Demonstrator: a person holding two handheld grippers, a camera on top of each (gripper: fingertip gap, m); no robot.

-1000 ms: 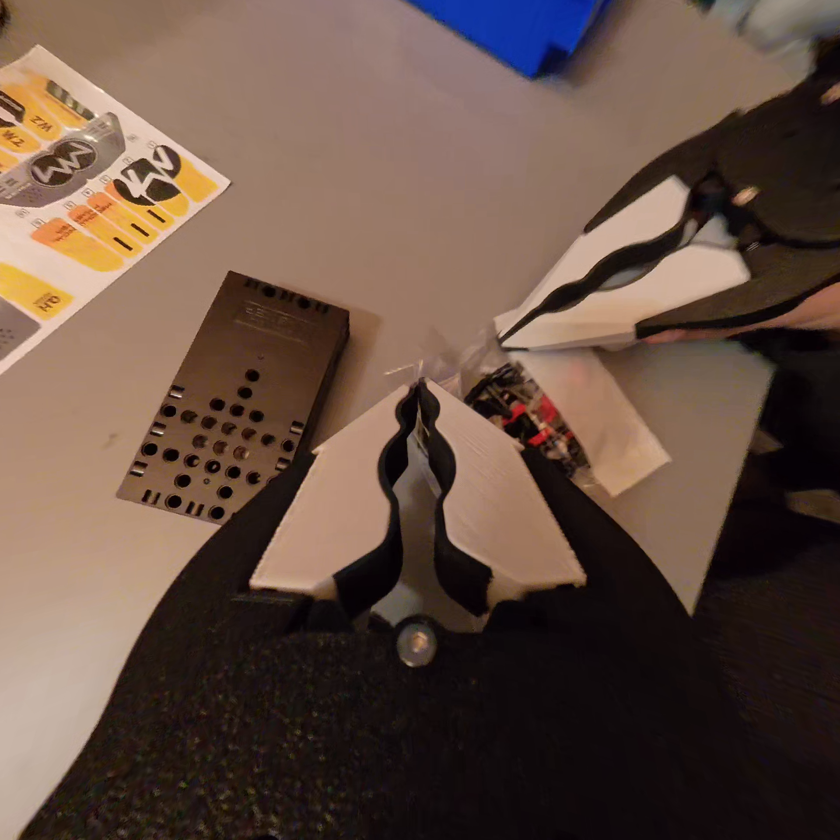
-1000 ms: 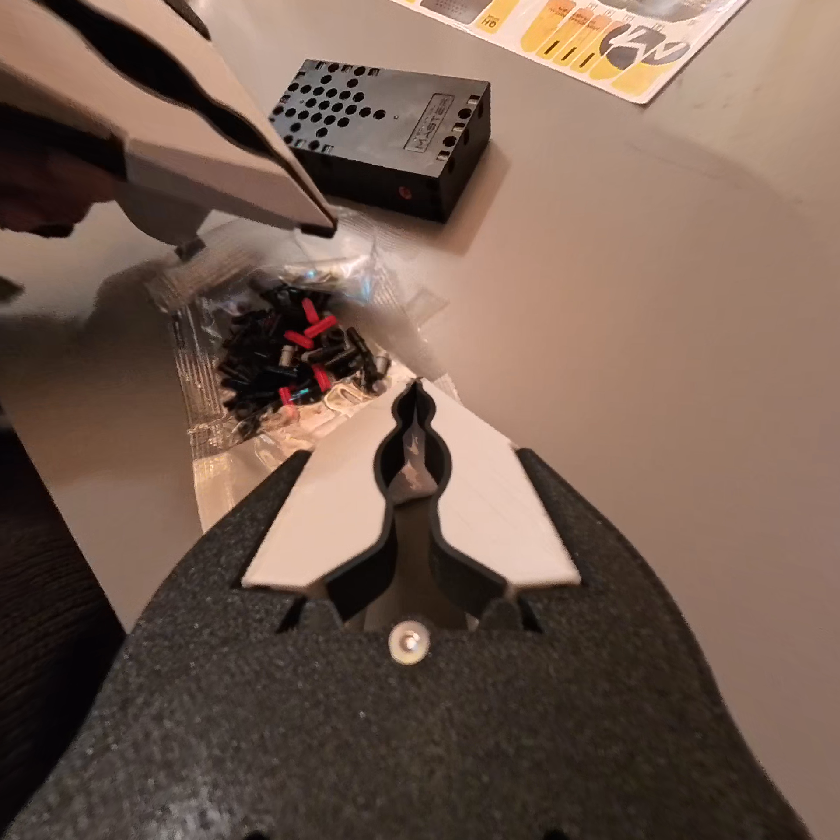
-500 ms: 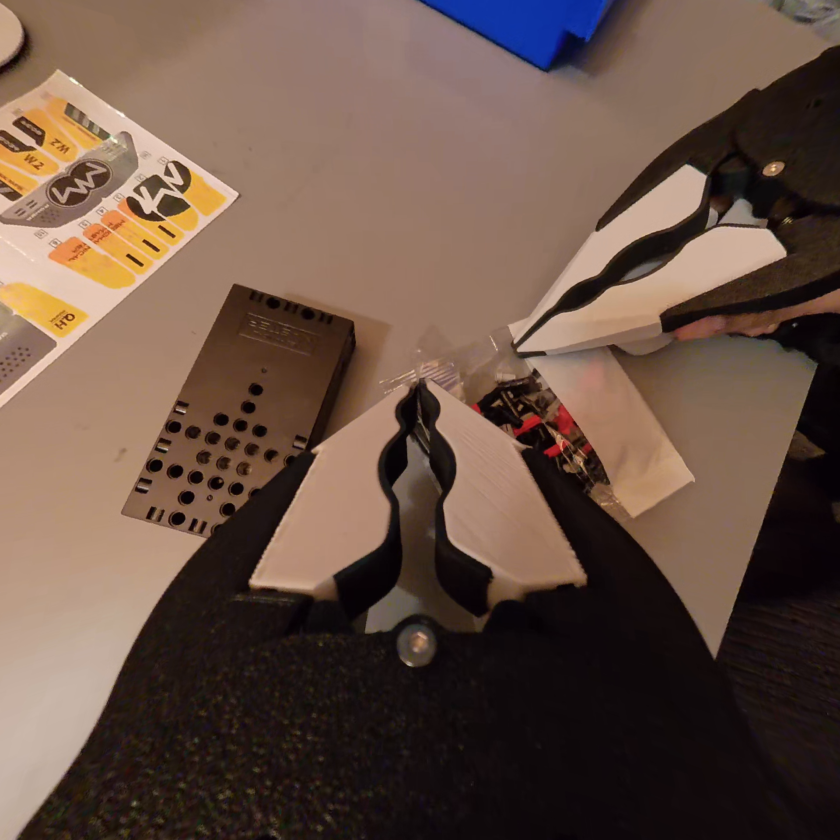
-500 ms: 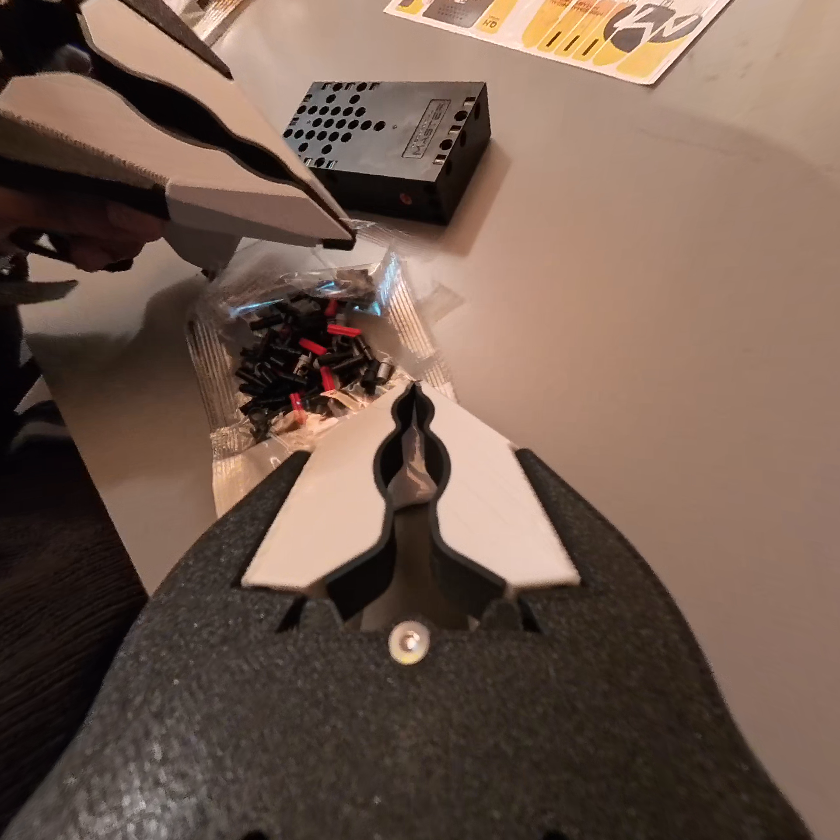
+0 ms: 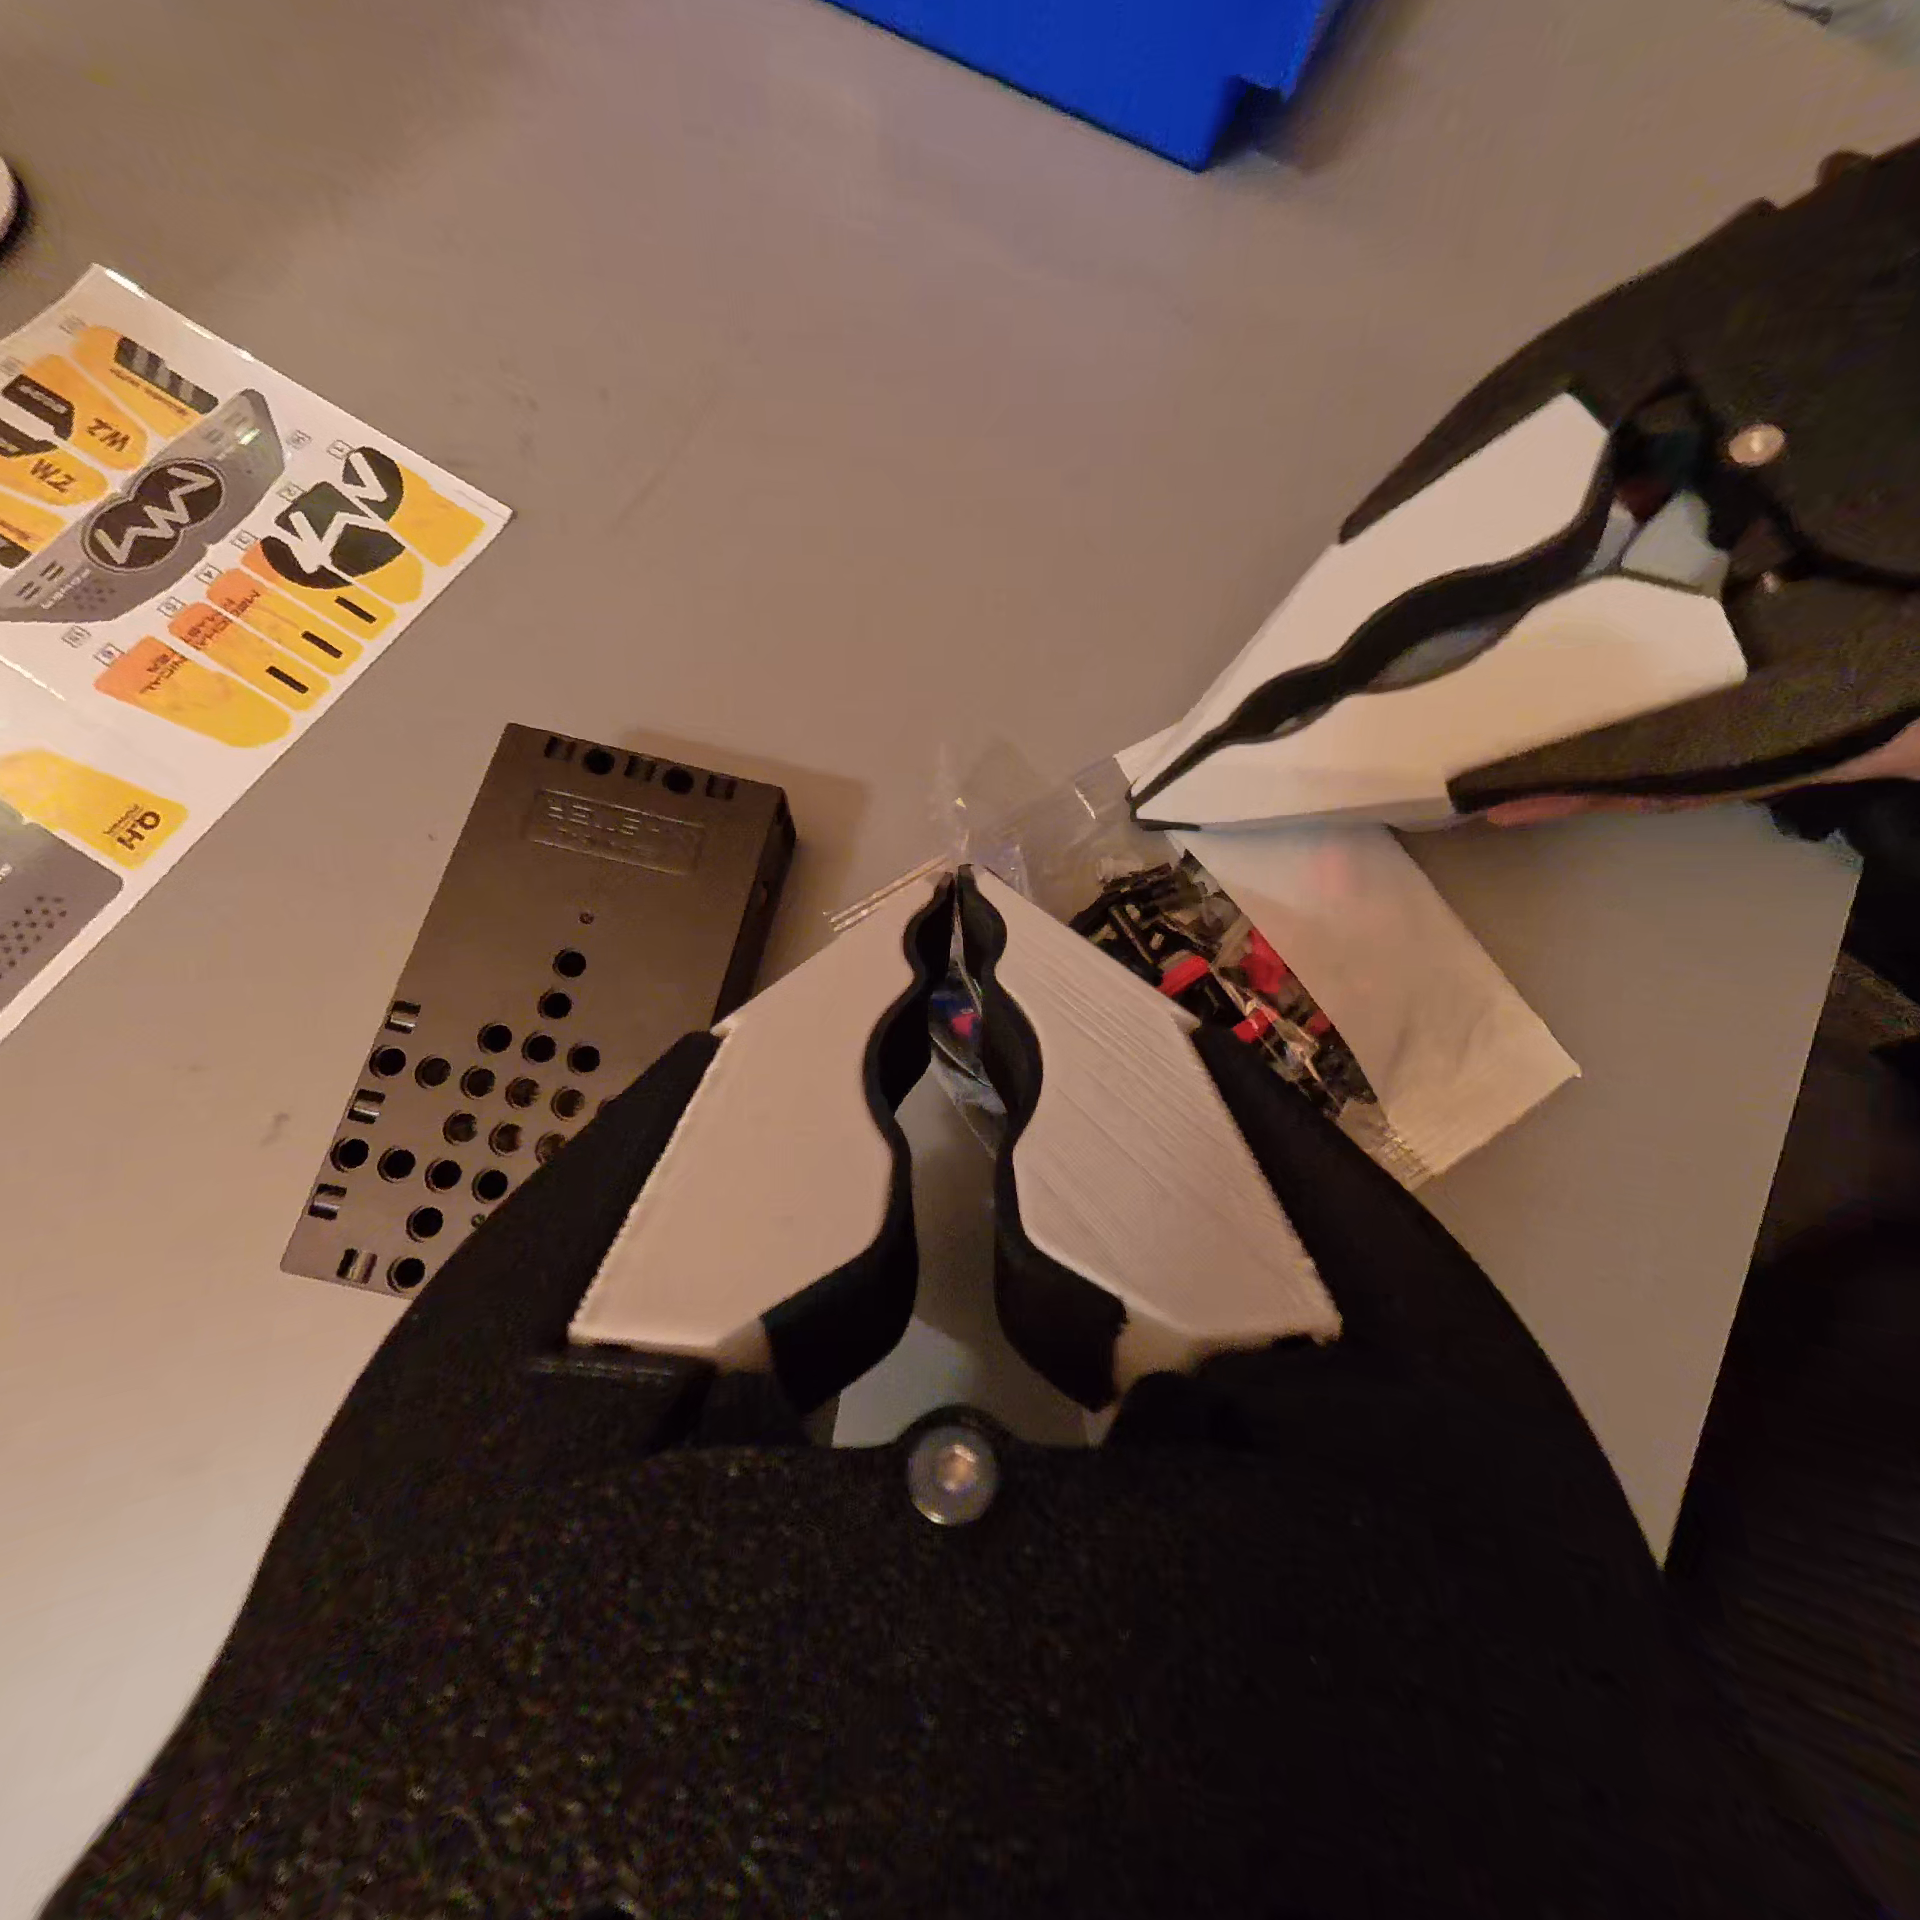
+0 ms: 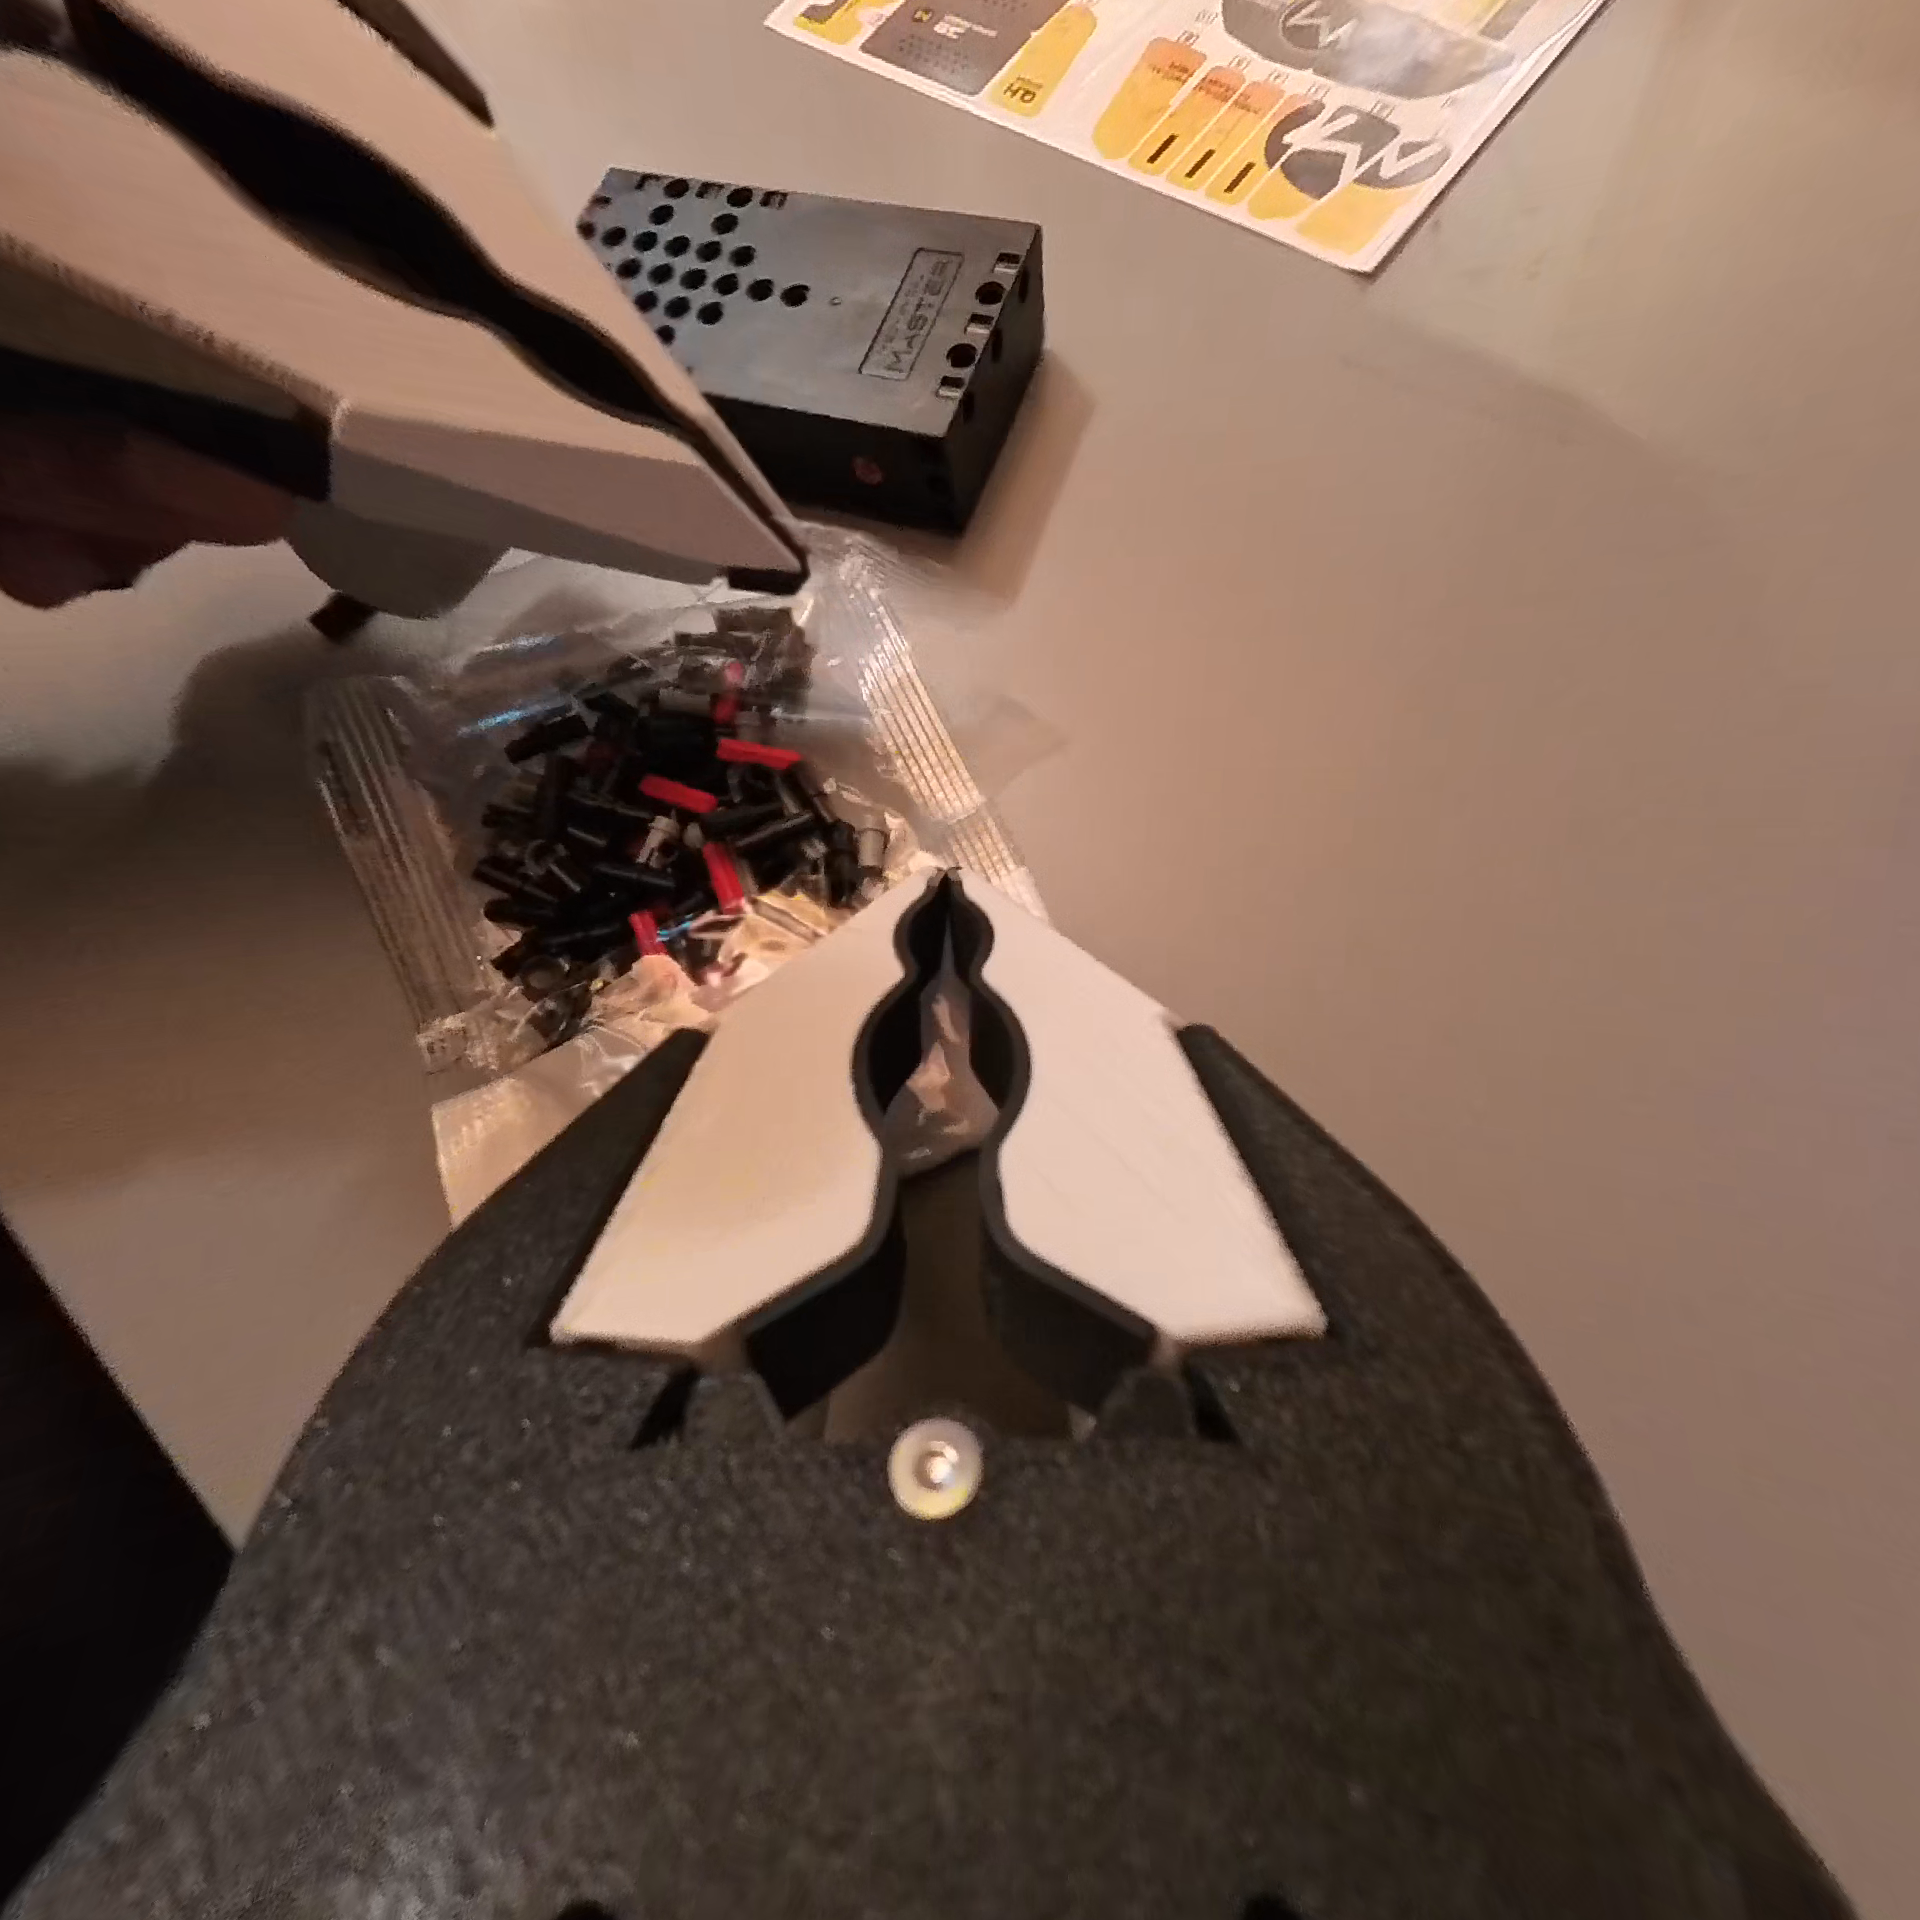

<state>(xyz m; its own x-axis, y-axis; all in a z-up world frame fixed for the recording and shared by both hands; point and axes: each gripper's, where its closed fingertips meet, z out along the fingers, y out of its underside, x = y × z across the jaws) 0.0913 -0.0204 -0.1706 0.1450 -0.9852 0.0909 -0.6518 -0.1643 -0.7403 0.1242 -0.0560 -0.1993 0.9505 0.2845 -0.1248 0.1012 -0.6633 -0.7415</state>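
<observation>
A clear plastic bag [image 6: 665,810] of small black and red parts lies on the grey table [image 6: 1455,831] near its edge; it also shows in the left wrist view [image 5: 1226,966]. My left gripper [image 5: 958,883] is shut on one top corner of the bag. It shows in the right wrist view [image 6: 784,571] at the bag's far corner. My right gripper [image 6: 948,881] is shut on the bag's film at the opposite corner. It shows in the left wrist view [image 5: 1138,816] at the right. The bag is held between both grippers.
A black perforated box [image 5: 540,1018] lies just left of the bag, also in the right wrist view [image 6: 862,332]. A yellow and grey sticker sheet [image 5: 156,582] lies farther left. A blue object [image 5: 1122,62] sits at the far edge. The table edge [image 5: 1745,1247] runs close on the right. My right fingertips sit around 6 centimeters from my left ones.
Both grippers stayed shut on the bag's corners. The bag's film has been pulled a little, and the parts inside have shifted slightly.
</observation>
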